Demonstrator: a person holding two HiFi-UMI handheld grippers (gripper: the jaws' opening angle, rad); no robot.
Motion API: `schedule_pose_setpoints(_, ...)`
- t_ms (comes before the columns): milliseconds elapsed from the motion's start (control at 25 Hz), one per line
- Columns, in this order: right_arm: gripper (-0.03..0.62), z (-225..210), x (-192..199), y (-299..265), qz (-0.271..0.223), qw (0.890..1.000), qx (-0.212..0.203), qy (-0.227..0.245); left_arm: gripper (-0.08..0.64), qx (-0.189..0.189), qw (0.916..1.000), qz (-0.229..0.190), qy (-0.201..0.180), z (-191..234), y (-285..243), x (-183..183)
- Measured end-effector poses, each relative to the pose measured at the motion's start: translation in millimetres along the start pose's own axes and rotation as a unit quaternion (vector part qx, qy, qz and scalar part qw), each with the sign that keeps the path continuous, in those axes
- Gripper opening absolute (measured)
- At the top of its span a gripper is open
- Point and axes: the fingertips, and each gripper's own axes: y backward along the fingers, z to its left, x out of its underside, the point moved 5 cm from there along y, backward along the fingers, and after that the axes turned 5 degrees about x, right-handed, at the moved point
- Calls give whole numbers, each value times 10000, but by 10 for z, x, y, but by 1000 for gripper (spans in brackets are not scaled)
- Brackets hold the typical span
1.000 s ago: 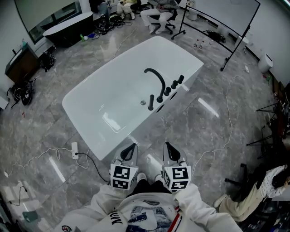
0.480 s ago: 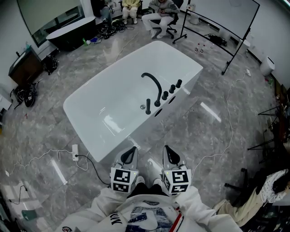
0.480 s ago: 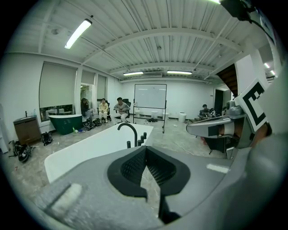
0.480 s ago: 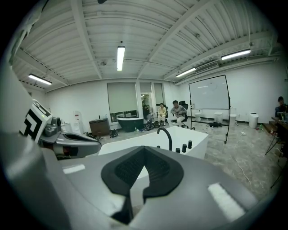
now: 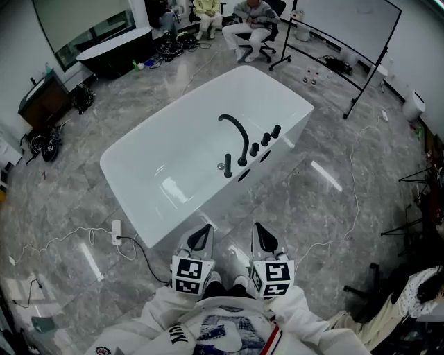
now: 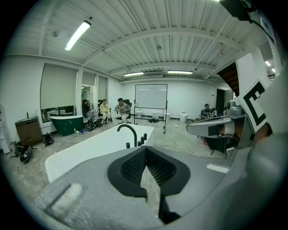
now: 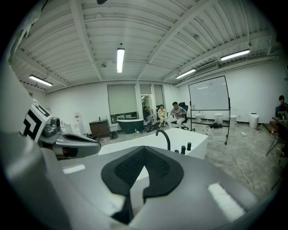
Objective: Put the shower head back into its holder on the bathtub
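Observation:
The white bathtub (image 5: 166, 163) stands in the middle of the head view, a good step ahead of me. On its near rim are a black arched faucet (image 5: 237, 133), a row of black knobs (image 5: 266, 139) and a short black upright rod (image 5: 227, 167); I cannot tell whether that rod is the shower head. My left gripper (image 5: 202, 231) and right gripper (image 5: 260, 231) are held side by side close to my body, over the floor short of the tub. Both are shut with nothing in them. The faucet (image 6: 129, 133) (image 7: 164, 136) shows beyond each gripper's jaws.
Cables and a power strip (image 5: 115, 229) lie on the marble floor left of me. A whiteboard on a wheeled stand (image 5: 350, 38) is at the back right. Seated people (image 5: 248, 21) and a dark tub (image 5: 114, 43) are behind the white tub. More gear stands at the right edge.
The tub sits slightly lower in the head view and more of the back of the room shows. Both grippers keep their place at the bottom, still shut and empty.

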Motion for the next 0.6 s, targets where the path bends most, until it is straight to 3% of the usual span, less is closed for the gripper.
schedule_pose_setpoints(600,5,23,15,-32,38,10000,-22,29,-2,11,10000,-35,-4,21,-17,-22)
